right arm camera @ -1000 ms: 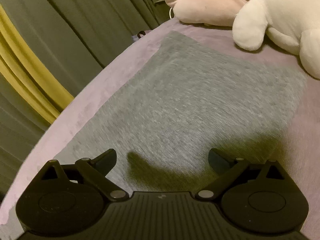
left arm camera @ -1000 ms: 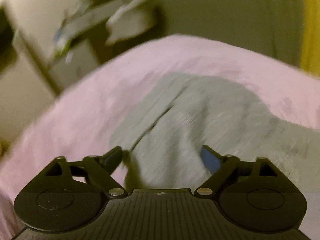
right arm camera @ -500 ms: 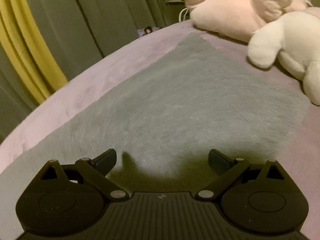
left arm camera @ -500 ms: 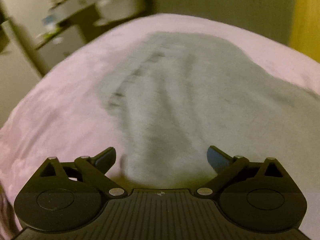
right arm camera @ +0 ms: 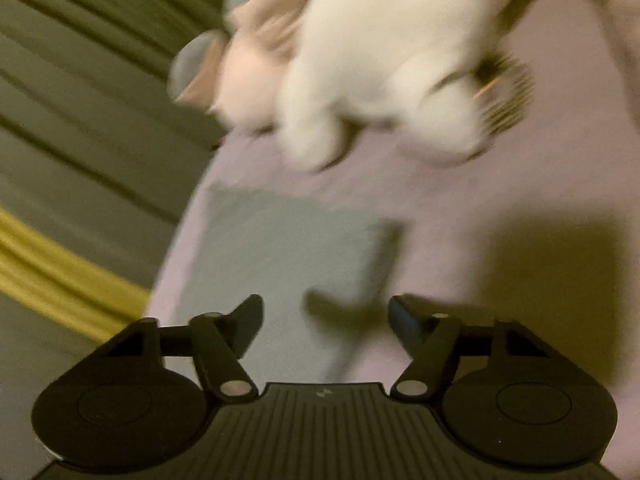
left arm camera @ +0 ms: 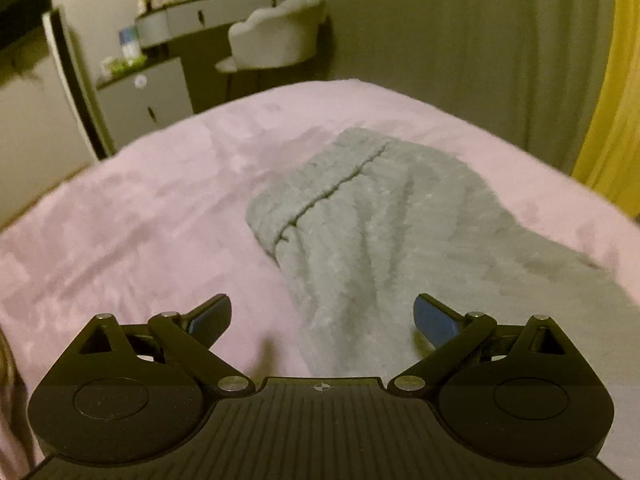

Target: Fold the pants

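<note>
Grey pants point(left arm camera: 400, 220) lie flat on a pink bed cover point(left arm camera: 140, 208). In the left wrist view the waistband end, with a dark seam slit, points away from me. My left gripper point(left arm camera: 322, 316) is open and empty, held above the near part of the pants. In the blurred right wrist view the other end of the pants point(right arm camera: 280, 248) lies on the cover point(right arm camera: 500, 200). My right gripper point(right arm camera: 326, 316) is open and empty above that end's right edge.
White and pink plush toys point(right arm camera: 360, 60) lie on the bed just beyond the pants. Grey and yellow curtains point(left arm camera: 600, 100) hang along the bed's far side. A dresser and a white chair point(left arm camera: 276, 44) stand beyond the foot of the bed.
My left gripper has pulled back and shifted left, so the waistband looks farther away. My right gripper has swung toward the pants' far end and the plush toys, with strong blur.
</note>
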